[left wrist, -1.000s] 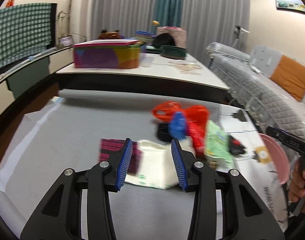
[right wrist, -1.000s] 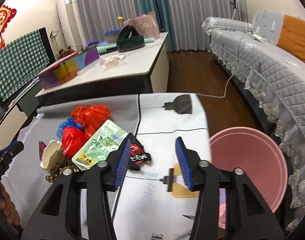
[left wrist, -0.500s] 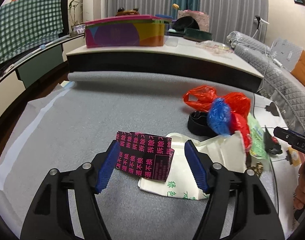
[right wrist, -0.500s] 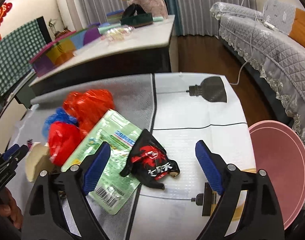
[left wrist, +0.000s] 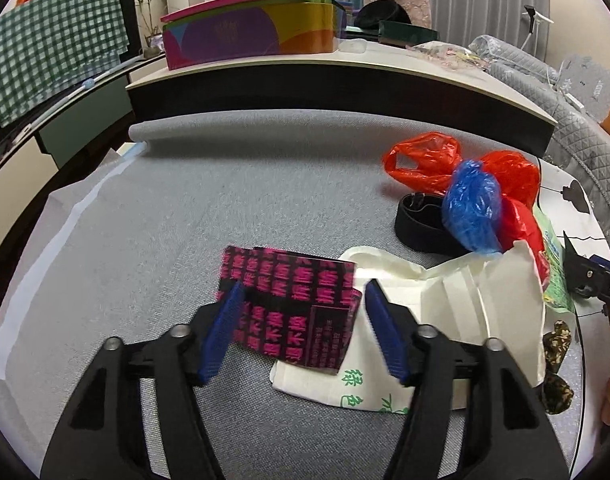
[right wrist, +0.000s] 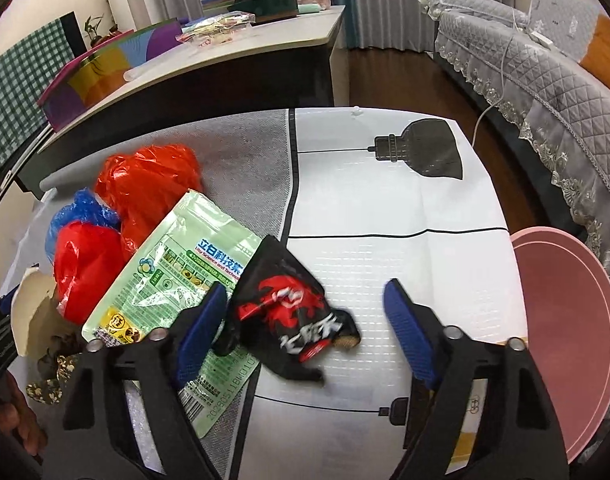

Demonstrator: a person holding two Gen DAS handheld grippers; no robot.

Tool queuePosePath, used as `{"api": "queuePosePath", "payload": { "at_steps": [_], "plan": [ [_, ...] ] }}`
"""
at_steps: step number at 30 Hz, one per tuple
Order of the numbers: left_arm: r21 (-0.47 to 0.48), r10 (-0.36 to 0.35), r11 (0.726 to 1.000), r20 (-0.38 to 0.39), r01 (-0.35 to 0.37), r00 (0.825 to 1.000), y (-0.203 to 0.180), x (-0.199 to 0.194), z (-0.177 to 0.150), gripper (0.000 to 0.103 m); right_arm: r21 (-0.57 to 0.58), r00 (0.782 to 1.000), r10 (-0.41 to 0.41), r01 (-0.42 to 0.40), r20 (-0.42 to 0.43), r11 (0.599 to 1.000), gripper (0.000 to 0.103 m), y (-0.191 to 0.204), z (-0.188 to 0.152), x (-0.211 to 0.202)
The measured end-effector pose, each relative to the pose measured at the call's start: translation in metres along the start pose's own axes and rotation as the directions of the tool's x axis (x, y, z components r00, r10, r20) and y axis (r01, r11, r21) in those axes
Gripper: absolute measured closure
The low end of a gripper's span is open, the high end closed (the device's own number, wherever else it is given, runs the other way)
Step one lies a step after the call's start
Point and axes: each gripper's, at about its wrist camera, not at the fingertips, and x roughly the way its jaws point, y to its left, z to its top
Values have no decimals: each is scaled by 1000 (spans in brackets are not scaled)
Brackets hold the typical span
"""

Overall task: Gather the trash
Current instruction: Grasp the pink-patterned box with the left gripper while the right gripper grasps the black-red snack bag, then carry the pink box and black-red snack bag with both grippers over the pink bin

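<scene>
Both tongs are closing but not yet pressing on anything — the left gripper [left wrist: 301, 300] has its spread blue pads either side of the black-and-pink wrapper [left wrist: 293, 312], which lies flat on the grey mat [left wrist: 185, 208], its right edge overlapping a white paper bag [left wrist: 445, 312]. Right of that sit the blue bag [left wrist: 471, 206] and red bags [left wrist: 425, 160]. Farther right, the right gripper [right wrist: 305, 296] straddles the black-and-red snack packet [right wrist: 289, 308], which overlaps a green pouch [right wrist: 173, 280]; the pink bin [right wrist: 565, 320] stands at the far right.
</scene>
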Motion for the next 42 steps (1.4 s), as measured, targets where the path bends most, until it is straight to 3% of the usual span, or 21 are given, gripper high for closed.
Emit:
{"api": "queuePosePath", "payload": {
  "at_steps": [2, 6, 18, 28, 42],
  "plan": [
    [-3, 0, 1000, -1, 0, 1000, 0, -1, 1, 51, -3, 1000, -2, 2, -5, 1000, 39, -2, -2, 0],
    [5, 2, 1000, 12, -2, 1000, 0, -5, 1, 60, -5, 1000, -4, 5, 4, 1000, 46, -5, -3, -6],
    [14, 29, 999, 118, -30, 993, 6, -45, 6, 98, -17, 995, -7, 9, 104, 1000, 48, -11, -6, -52],
    [1, 2, 1000, 185, -2, 983, 12, -75, 5, 98, -31, 983, -7, 13, 183, 999, 48, -13, -14, -93],
    [50, -134, 991, 241, 125, 961, -15, -107, 0, 98, -33, 964, -33, 43, 265, 999, 48, -30, -23, -136]
  ]
}}
